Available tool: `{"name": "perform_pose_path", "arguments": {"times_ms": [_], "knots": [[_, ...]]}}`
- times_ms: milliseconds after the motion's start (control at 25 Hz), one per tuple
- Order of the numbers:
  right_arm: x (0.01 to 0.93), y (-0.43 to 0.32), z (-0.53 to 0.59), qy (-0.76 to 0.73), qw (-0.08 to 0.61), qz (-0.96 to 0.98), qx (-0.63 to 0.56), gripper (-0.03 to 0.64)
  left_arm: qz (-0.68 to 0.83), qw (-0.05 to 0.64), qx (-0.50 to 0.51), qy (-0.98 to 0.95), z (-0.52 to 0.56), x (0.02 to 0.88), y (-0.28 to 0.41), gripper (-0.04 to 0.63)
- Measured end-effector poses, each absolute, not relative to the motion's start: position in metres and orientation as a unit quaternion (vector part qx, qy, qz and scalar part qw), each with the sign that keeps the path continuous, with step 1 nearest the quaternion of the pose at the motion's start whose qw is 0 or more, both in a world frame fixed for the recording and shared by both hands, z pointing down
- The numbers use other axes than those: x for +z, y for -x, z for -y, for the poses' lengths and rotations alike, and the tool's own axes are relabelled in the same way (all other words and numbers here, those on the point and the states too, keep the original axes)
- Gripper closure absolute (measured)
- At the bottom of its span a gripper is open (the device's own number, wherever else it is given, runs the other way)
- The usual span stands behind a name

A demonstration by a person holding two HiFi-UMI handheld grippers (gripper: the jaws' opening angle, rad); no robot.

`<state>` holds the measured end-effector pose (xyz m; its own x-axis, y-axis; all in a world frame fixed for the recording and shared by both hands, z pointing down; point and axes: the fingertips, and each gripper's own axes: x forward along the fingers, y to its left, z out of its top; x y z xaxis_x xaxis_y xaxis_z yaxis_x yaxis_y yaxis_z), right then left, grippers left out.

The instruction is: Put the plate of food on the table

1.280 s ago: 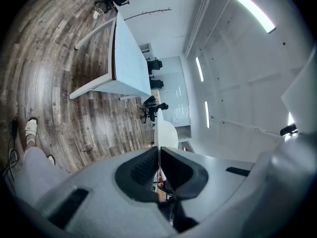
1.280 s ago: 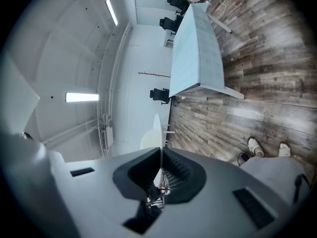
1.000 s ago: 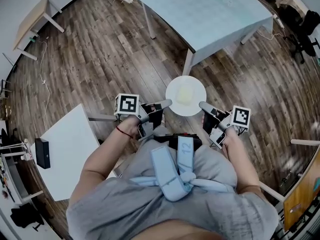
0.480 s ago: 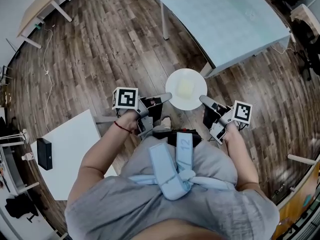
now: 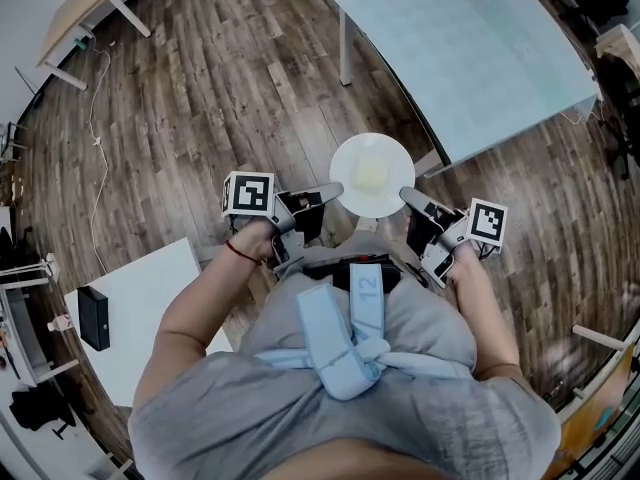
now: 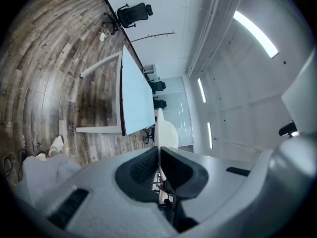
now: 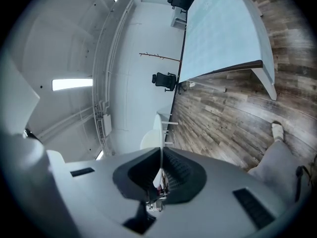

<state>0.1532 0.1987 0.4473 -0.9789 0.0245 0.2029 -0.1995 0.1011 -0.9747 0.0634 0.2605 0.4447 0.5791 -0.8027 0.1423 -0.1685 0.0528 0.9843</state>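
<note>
A round white plate (image 5: 372,175) with a pale yellow slab of food (image 5: 370,175) in its middle hangs in front of the person's waist, above the wooden floor. My left gripper (image 5: 338,189) is shut on the plate's left rim and my right gripper (image 5: 404,197) is shut on its right rim. The left gripper view shows the plate (image 6: 166,133) edge-on, pinched between the dark jaws. Likewise the plate (image 7: 154,133) appears edge-on in the right gripper view. The pale blue-green table (image 5: 475,48) stands just beyond the plate, its near corner leg (image 5: 432,163) close to the plate's right.
A white desk (image 5: 140,318) carrying a black box (image 5: 94,316) stands at the left. A wooden table (image 5: 80,3) sits far left at the back. Cables (image 5: 95,118) run across the floor. Office chairs (image 6: 132,14) line the far wall.
The person has walked forward with the plate held between both grippers. The blue-green table is closer now, and its corner leg stands next to the plate.
</note>
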Motion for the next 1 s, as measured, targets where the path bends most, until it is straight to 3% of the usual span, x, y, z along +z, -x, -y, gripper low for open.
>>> {"name": "perform_pose_path", "arguments": {"times_ms": [1000], "knots": [[0.429,0.018,0.094,-0.074,0.082,0.755,0.647,0.578,0.383,0.617,-0.238,-0.645,0.032,0.432,0.110,0.566]]}}
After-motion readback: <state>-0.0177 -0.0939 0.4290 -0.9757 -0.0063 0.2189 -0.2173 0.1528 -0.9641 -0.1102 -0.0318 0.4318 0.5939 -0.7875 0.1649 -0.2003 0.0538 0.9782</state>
